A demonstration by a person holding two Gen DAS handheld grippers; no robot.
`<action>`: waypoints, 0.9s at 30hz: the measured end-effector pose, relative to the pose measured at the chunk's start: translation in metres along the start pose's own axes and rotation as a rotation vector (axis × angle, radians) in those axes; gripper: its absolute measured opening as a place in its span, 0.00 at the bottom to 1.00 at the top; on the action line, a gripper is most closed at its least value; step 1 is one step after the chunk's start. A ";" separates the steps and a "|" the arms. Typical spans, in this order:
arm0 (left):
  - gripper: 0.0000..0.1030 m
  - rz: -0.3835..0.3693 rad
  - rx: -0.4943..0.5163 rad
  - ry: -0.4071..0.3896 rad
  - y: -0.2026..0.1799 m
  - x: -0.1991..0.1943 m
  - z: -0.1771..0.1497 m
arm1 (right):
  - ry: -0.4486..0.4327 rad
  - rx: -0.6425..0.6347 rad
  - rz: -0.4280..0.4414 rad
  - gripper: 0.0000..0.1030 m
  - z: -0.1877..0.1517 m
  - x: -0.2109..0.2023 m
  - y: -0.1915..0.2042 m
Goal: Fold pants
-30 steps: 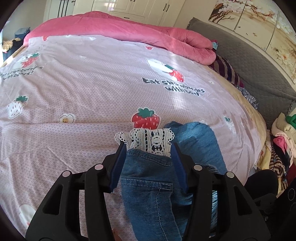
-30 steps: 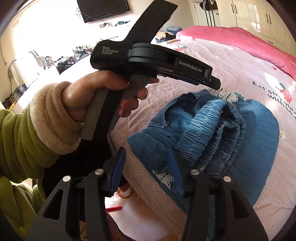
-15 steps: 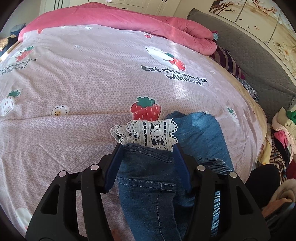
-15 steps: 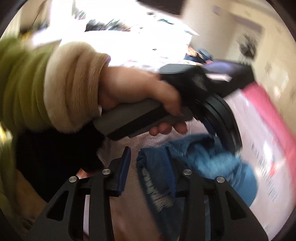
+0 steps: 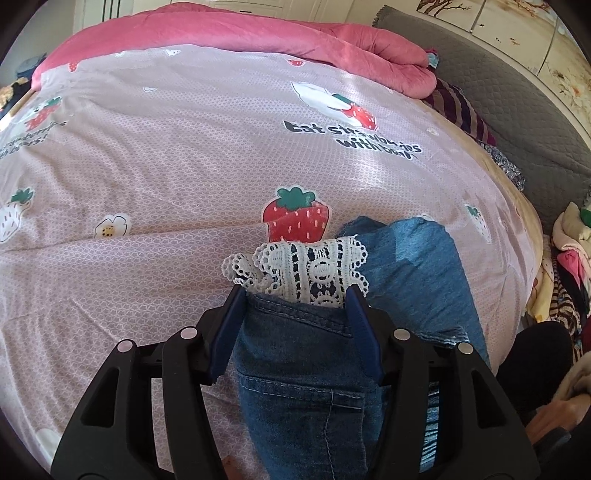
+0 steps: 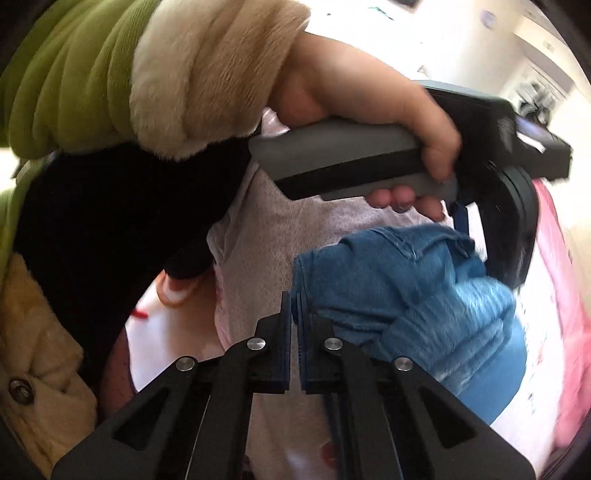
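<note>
Blue denim pants (image 5: 303, 362) with a white lace hem (image 5: 306, 266) lie bunched on the pink strawberry bedsheet (image 5: 184, 166). My left gripper (image 5: 295, 295) is closed around one leg, denim filling the gap between its blue pads and the lace poking out past the tips. In the right wrist view the pants (image 6: 406, 288) form a crumpled heap under the left gripper's grey handle (image 6: 351, 162), which a hand (image 6: 369, 103) holds. My right gripper (image 6: 293, 299) is shut, with the heap's near left corner pinched at its tips.
A rolled pink quilt (image 5: 258, 33) runs along the far side of the bed. A grey padded headboard (image 5: 498, 92) and a striped pillow (image 5: 461, 110) stand at the right. Loose clothes (image 5: 569, 258) are piled off the bed's right edge. A green sleeve with a cream cuff (image 6: 203, 74) fills the upper left.
The right gripper has rolled, come closer to the heap and closed from open onto the denim corner. The left gripper has hardly moved and keeps the leg between its pads.
</note>
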State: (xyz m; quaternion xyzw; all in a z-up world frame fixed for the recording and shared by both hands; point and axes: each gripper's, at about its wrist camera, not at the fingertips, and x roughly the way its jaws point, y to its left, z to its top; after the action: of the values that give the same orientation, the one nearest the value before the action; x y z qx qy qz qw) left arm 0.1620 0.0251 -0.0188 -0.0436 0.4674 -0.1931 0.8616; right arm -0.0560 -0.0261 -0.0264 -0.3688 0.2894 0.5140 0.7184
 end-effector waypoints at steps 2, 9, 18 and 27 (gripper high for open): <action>0.46 -0.010 -0.018 -0.003 0.003 -0.001 0.000 | -0.013 -0.006 0.021 0.00 -0.001 -0.005 0.007; 0.46 -0.044 -0.029 -0.030 0.003 -0.015 0.000 | -0.120 -0.107 -0.162 0.35 0.020 -0.023 0.017; 0.46 -0.030 0.022 0.006 -0.001 -0.010 -0.006 | 0.014 -0.217 -0.178 0.09 0.030 0.029 0.007; 0.45 0.004 0.033 0.019 -0.003 0.003 -0.004 | -0.010 -0.010 -0.074 0.05 0.002 0.014 0.007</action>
State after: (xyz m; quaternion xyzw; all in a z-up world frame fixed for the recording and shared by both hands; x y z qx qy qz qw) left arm 0.1591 0.0217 -0.0233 -0.0269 0.4726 -0.1996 0.8580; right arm -0.0579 -0.0155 -0.0381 -0.3801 0.2694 0.4906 0.7364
